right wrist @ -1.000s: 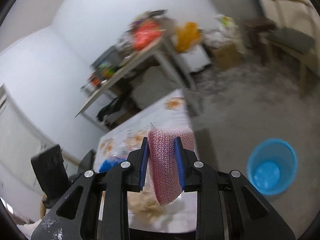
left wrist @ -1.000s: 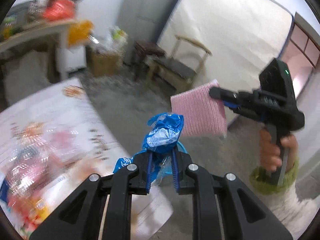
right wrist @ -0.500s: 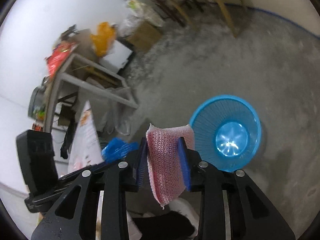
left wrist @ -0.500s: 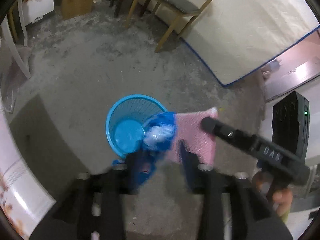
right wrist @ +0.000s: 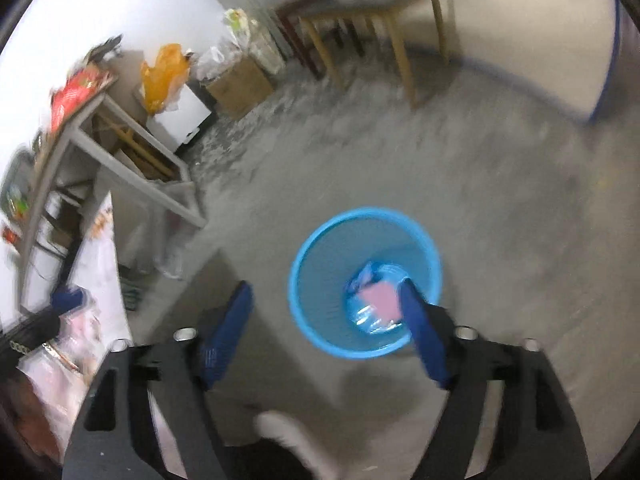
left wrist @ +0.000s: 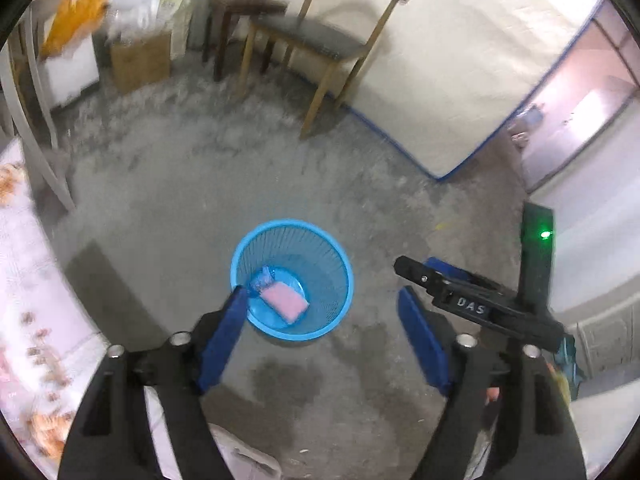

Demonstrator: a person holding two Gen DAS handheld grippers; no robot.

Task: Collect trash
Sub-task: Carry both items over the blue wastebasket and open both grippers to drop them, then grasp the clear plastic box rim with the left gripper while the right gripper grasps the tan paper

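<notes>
A blue mesh waste basket (left wrist: 345,280) (right wrist: 366,213) stands on the concrete floor below both grippers. At its bottom lie a pink scouring pad (left wrist: 285,301) (right wrist: 380,297) and a crumpled blue wrapper (left wrist: 261,280) (right wrist: 362,277). My left gripper (left wrist: 323,292) hangs above the basket, its jaws opening wide with nothing between them. My right gripper (right wrist: 324,285) is also over the basket, jaws opening and empty. In the left wrist view the right gripper (left wrist: 420,267) reaches in from the right.
A wooden chair (left wrist: 320,40) and a dark stool (left wrist: 240,12) stand beyond the basket. A mattress (left wrist: 440,80) leans on the wall. A cardboard box (left wrist: 140,60) sits by a cluttered table (right wrist: 80,120). The table with a printed cloth (left wrist: 24,300) is at the left.
Both grippers swung away from the table and down over the basket, then opened. The blue wrapper left the left jaws and the pink pad left the right jaws; both now lie in the basket.
</notes>
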